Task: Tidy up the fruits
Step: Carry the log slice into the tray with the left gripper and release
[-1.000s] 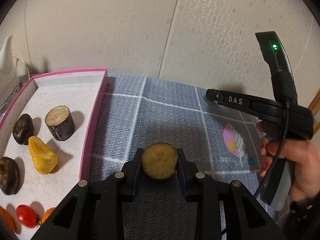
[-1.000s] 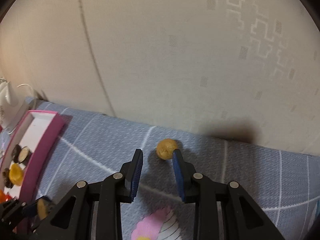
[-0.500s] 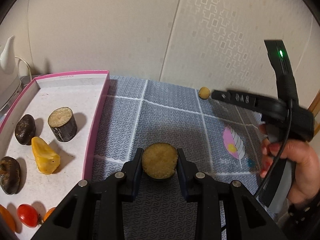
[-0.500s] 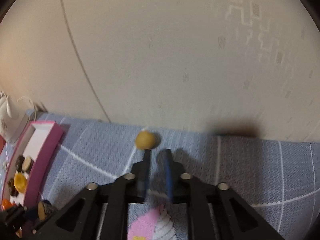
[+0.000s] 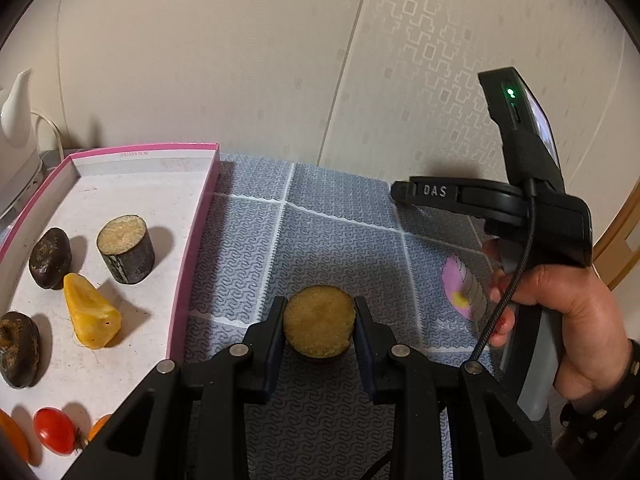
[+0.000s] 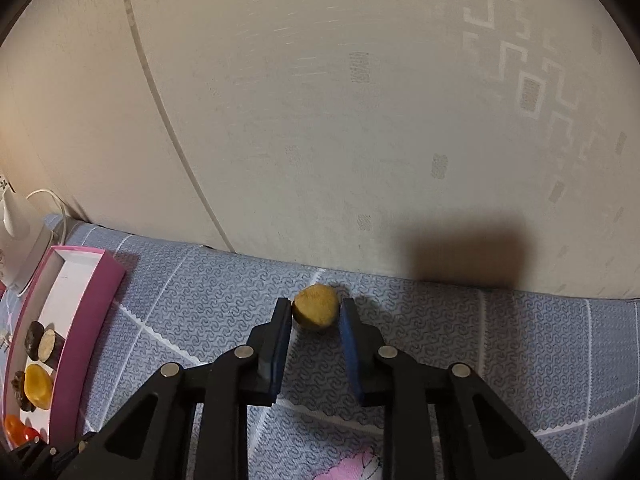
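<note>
My left gripper (image 5: 319, 330) is shut on a dark-skinned fruit slice (image 5: 319, 327) with a tan cut face, held just above the blue cloth, right of the pink-rimmed tray (image 5: 192, 248). The tray holds a cut cylinder piece (image 5: 126, 249), a yellow wedge (image 5: 90, 318), dark fruits (image 5: 50, 258) and cherry tomatoes (image 5: 54, 430). My right gripper (image 6: 314, 324) is open with a small yellow-brown ball fruit (image 6: 316, 311) between its fingertips near the wall. The right gripper's body also shows in the left wrist view (image 5: 520, 208).
A white kettle (image 5: 14, 148) with a cord stands behind the tray at the left. The wall runs close behind the cloth-covered table (image 6: 520, 344). A pink feather print (image 5: 464, 286) lies on the cloth.
My right gripper swung aside and shut narrower, then came back and opened around the ball fruit. My left gripper kept hold of the slice and shifted slightly right of the tray.
</note>
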The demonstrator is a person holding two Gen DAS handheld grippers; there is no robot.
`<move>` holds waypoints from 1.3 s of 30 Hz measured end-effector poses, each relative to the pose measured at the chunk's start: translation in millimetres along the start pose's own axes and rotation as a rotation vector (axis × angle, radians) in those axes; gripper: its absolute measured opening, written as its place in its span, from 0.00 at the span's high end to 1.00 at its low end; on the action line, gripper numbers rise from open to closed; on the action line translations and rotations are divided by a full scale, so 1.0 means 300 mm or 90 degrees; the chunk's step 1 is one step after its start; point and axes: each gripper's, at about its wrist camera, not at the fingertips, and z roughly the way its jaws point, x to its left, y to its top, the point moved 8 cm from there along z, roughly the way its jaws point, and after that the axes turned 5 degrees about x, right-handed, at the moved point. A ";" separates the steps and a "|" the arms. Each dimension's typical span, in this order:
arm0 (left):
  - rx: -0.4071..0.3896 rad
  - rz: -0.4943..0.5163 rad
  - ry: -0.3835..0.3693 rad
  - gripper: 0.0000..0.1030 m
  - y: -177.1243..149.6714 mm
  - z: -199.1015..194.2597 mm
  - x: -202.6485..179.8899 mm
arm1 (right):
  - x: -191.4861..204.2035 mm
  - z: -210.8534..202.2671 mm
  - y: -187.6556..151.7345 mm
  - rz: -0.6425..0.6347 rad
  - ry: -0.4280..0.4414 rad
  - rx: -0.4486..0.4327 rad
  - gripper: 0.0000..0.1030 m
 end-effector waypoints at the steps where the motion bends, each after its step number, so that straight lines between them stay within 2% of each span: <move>1: -0.001 -0.001 0.001 0.69 0.001 0.000 0.000 | -0.008 -0.019 -0.011 0.008 0.003 -0.005 0.76; 8: -0.029 -0.004 -0.009 0.69 0.003 -0.042 -0.002 | -0.033 -0.126 -0.105 0.070 0.047 -0.042 0.76; 15: -0.051 -0.020 -0.036 0.69 0.057 -0.119 0.025 | -0.006 -0.200 -0.178 0.066 0.061 -0.050 0.76; 19: -0.069 -0.026 -0.030 0.69 0.122 -0.167 0.098 | 0.018 -0.202 -0.190 0.058 0.065 -0.056 0.76; 24: -0.079 -0.048 0.011 0.69 0.220 -0.189 0.276 | 0.077 -0.178 -0.196 0.035 0.061 -0.059 0.76; 28: -0.060 -0.069 0.063 0.69 0.280 -0.150 0.450 | 0.108 -0.159 -0.191 0.021 0.057 -0.061 0.76; 32: -0.028 -0.090 0.094 0.69 0.297 -0.104 0.586 | 0.104 -0.157 -0.190 0.023 0.057 -0.059 0.76; 39: 0.032 -0.135 0.085 0.69 0.296 -0.012 0.660 | 0.094 -0.151 -0.192 0.029 0.059 -0.053 0.76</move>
